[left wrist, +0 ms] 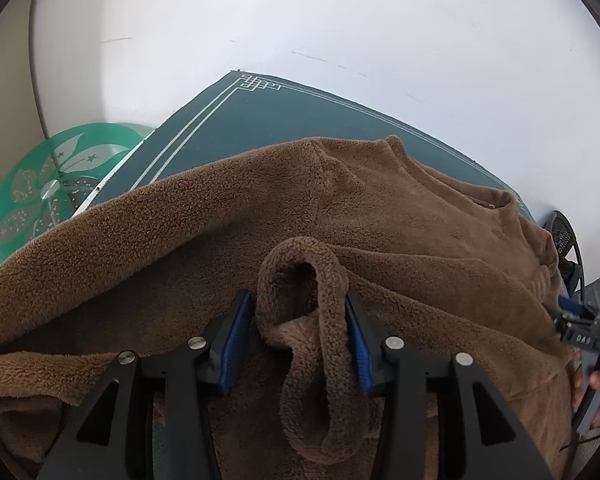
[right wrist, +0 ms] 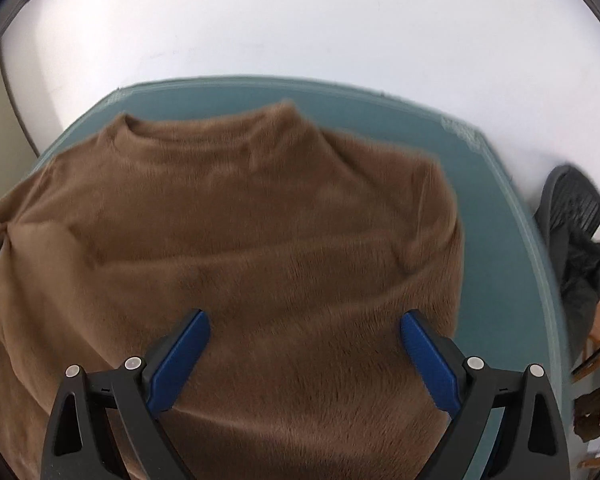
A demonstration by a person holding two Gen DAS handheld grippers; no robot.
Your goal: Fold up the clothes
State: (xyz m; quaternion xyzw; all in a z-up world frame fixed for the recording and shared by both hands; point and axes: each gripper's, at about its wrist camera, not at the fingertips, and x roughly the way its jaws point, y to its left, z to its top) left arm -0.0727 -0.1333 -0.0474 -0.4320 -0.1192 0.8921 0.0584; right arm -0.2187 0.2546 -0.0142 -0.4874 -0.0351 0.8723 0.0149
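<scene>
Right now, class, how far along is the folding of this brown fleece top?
Done: the brown fleece top lies spread on the green mat, one sleeve brought across its body. In hand: the left tongs straddle the cuff, pads barely touching. Left: the right tongs hang open, empty; the body remains unfolded.

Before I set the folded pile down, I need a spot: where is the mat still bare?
Bare dark green mat lies beyond the brown fleece top, up to the white wall, and in a strip right of it, beside the black chair. The middle is crowded: the top fills it, with a cuff between the left gripper pads.
</scene>
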